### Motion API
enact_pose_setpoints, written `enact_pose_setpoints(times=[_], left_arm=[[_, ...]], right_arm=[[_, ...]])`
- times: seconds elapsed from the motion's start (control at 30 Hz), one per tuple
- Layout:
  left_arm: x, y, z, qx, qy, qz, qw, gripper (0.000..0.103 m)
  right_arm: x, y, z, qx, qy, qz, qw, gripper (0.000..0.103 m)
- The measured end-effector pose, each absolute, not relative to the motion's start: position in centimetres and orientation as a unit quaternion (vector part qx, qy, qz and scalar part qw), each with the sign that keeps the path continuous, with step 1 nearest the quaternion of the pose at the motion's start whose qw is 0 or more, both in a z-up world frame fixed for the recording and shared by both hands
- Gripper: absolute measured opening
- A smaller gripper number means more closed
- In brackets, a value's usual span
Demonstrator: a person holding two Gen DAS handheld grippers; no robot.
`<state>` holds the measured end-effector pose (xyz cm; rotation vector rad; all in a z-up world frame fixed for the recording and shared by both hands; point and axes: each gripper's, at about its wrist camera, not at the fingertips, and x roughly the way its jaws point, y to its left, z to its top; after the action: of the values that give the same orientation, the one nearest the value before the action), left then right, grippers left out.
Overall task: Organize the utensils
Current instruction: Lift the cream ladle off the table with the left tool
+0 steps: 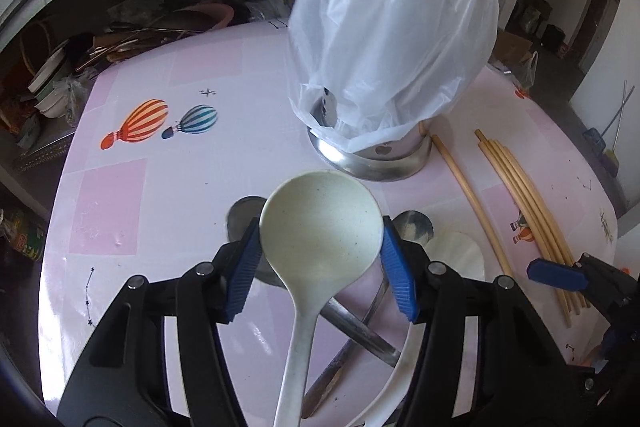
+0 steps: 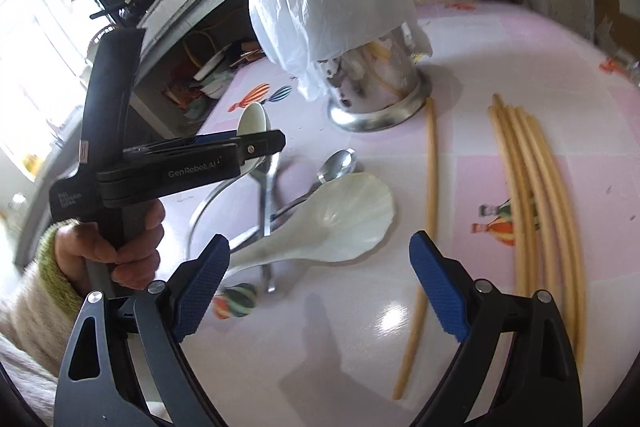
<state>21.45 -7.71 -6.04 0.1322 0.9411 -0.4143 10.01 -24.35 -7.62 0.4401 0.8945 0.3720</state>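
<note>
Two grippers: the left gripper (image 1: 320, 259) is pinched on the bowl of a pale ladle (image 1: 320, 227), lifted above the table (image 1: 160, 147); the right gripper (image 2: 320, 287) is spread wide and holds nothing.
Near things: two metal spoons (image 2: 338, 163) and a flat white scoop (image 2: 340, 219) are crossed on the table under the ladle, toward the near edge.
Right side: a bundle of chopsticks (image 2: 536, 207) is laid along the right edge, with one single stick (image 2: 430, 167) just beside it, apart.
Far: a steel holder (image 1: 380, 159) is stood near the table's middle, draped with a white bag (image 1: 396, 39).
Step in hand: the ladle is judged to be bound for the holder.
How to do it well: the bag should be cleared from the mouth first; the ladle is best lowered handle-down, since the grip on the round bowl may slip.
Left view only: the pads pressed on the ladle's rim are shown.
Right view only: the holder's open side, with utensils already inside, and the hand (image 2: 116, 243) on the left gripper are shown.
</note>
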Motion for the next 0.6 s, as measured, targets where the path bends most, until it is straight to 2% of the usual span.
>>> enact_pose_setpoints(times=[0.1, 0.3, 0.6], left_arm=[[20.8, -6.2, -4.9, 0.043, 0.435, -0.182, 0.881, 0.055], [19.2, -3.3, -3.5, 0.014, 0.412, -0.149, 0.899, 0.055], [17.4, 0.9, -2.7, -0.026, 0.392, -0.114, 0.912, 0.055]], right_arm=[[10.3, -24.4, -8.3, 0.256, 0.445, 0.210, 0.832, 0.083], [11.1, -21.9, -7.8, 0.260, 0.463, 0.262, 0.806, 0.073], [13.4, -15.3, -7.4, 0.190, 0.496, 0.353, 0.770, 0.073]])
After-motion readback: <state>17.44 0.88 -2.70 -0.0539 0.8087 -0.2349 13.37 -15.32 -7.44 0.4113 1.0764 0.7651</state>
